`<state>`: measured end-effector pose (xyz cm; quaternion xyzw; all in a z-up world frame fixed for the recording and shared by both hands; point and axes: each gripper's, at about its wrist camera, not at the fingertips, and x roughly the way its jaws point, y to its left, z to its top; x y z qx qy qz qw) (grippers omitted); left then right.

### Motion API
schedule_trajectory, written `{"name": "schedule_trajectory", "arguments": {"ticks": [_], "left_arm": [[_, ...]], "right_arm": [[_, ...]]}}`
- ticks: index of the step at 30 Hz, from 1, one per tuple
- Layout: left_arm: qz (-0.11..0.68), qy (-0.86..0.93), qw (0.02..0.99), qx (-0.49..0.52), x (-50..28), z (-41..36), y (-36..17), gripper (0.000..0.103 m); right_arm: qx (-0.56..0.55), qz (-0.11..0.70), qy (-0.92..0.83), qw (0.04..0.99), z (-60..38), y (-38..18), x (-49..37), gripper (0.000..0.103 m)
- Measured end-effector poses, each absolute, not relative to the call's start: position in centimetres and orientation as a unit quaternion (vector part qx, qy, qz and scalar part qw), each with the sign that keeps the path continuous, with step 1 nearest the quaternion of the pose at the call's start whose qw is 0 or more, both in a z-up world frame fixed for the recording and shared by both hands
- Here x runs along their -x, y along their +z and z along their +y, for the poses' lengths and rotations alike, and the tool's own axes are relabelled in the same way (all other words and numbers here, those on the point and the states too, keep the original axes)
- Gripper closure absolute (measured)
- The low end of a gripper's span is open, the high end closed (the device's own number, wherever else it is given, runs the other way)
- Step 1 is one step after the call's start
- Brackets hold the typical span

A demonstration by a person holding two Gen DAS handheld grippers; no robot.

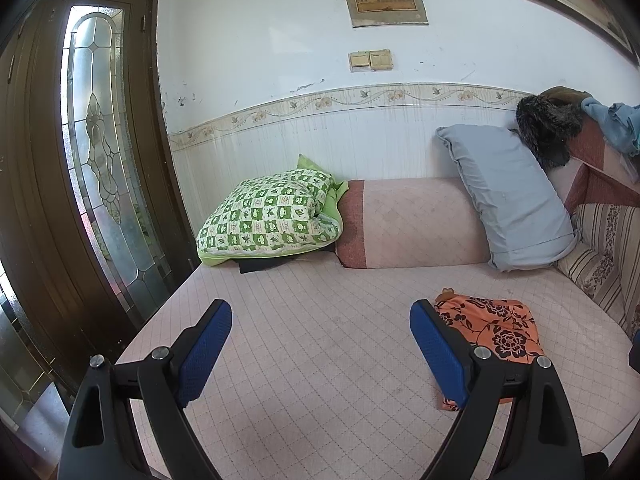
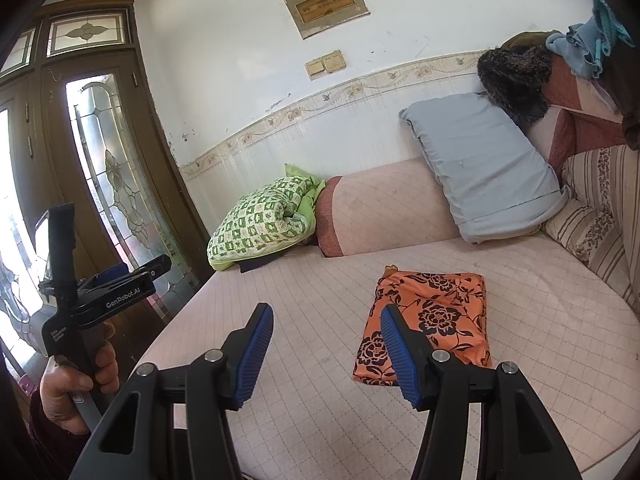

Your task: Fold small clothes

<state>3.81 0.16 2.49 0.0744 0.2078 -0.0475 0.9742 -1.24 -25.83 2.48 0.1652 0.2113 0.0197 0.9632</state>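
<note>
Left wrist view: the left gripper [image 1: 320, 344] hangs over the pink quilted bed [image 1: 328, 360], its blue-padded fingers [image 1: 206, 348] spread wide with nothing between them.
Left view, garment: the folded orange cloth with a black flower print [image 1: 494, 330] lies on the mattress to the right, partly hidden behind the right-hand finger, so only its far part and one near corner show.
Left view, surroundings: a green-and-white checked quilt bundle [image 1: 268, 220], a pink bolster cushion [image 1: 412, 222] and a pale blue pillow [image 1: 508, 196] line the white wall; the brown door with leaded glass [image 1: 100, 152] fills the left side.
Right wrist view: the right gripper [image 2: 326, 340] also hovers above the bed, fingers [image 2: 256, 356] parted and holding nothing.
Right view only: the person's left hand [image 2: 76, 380] grips the handle of the other tool at the far left edge, near the door; that tool is seen side-on, lettered "GenRobot.AI".
Right view, garment: here the orange cloth shows almost whole, a flat, neat rectangle with squared edges, lying on the mattress just past the right-hand finger, which covers its near left corner.
Garment position: mid-bed, well apart from the pillows, touched by neither tool.
</note>
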Motion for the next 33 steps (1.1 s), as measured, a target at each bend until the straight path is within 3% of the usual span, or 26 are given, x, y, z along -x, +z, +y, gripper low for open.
{"name": "schedule_trajectory", "arguments": {"ticks": [33], "left_arm": [[0.205, -0.051, 0.974, -0.081, -3.91, 0.26, 2.67, 0.012]], "right_arm": [[-0.163, 0.208, 0.022, 0.964, -25.79, 2.41, 1.09, 0.044]]}}
